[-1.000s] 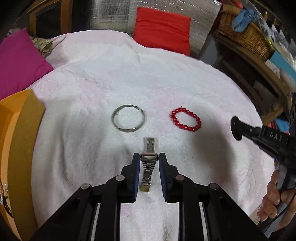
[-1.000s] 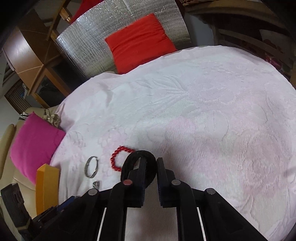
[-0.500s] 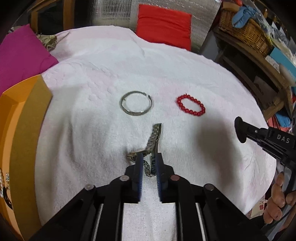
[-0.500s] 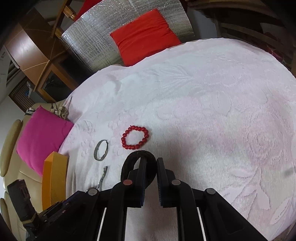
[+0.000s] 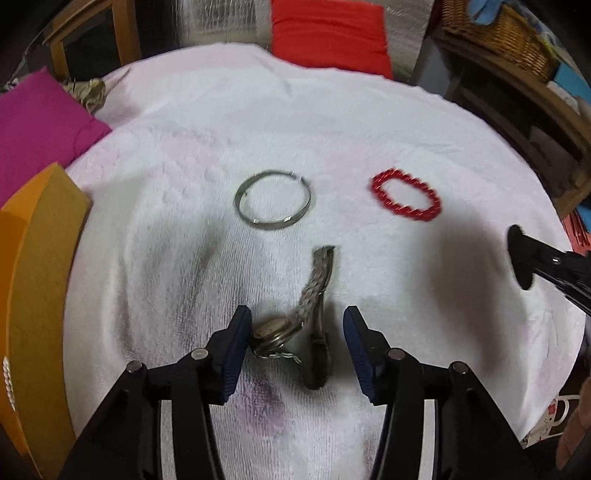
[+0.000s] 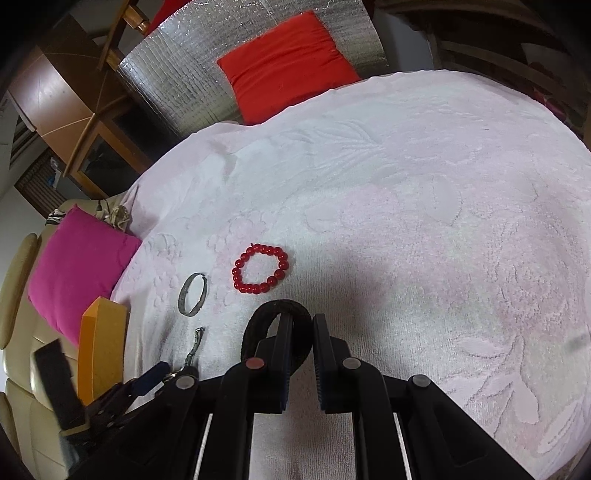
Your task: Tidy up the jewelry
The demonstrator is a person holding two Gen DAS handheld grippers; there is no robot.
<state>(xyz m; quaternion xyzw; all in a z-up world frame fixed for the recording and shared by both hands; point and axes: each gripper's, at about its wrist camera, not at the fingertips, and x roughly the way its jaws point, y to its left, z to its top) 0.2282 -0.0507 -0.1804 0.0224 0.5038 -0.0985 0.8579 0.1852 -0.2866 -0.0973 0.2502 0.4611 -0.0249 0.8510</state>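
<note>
A metal wristwatch (image 5: 295, 325) lies crumpled on the white cloth (image 5: 332, 122) between the fingers of my open left gripper (image 5: 297, 332); its case touches the left pad. A silver bangle (image 5: 273, 201) and a red bead bracelet (image 5: 406, 194) lie farther out, apart from each other. My right gripper (image 6: 298, 332) is shut on a black ring bracelet (image 6: 275, 314), held above the cloth; it also shows in the left wrist view (image 5: 519, 254). The bangle (image 6: 192, 293), the red beads (image 6: 260, 269) and the watch strap (image 6: 195, 343) show in the right wrist view.
An orange box (image 5: 33, 280) stands at the table's left edge, also in the right wrist view (image 6: 99, 339). A pink cushion (image 5: 37, 122) lies behind it and a red cushion (image 5: 328, 37) at the far side. A wicker basket (image 5: 498, 33) sits on a shelf at the right.
My left gripper shut on the watch, pulled it nearer and bunched it, then opened wide and let it go on the cloth. The right gripper stayed shut on the black ring.
</note>
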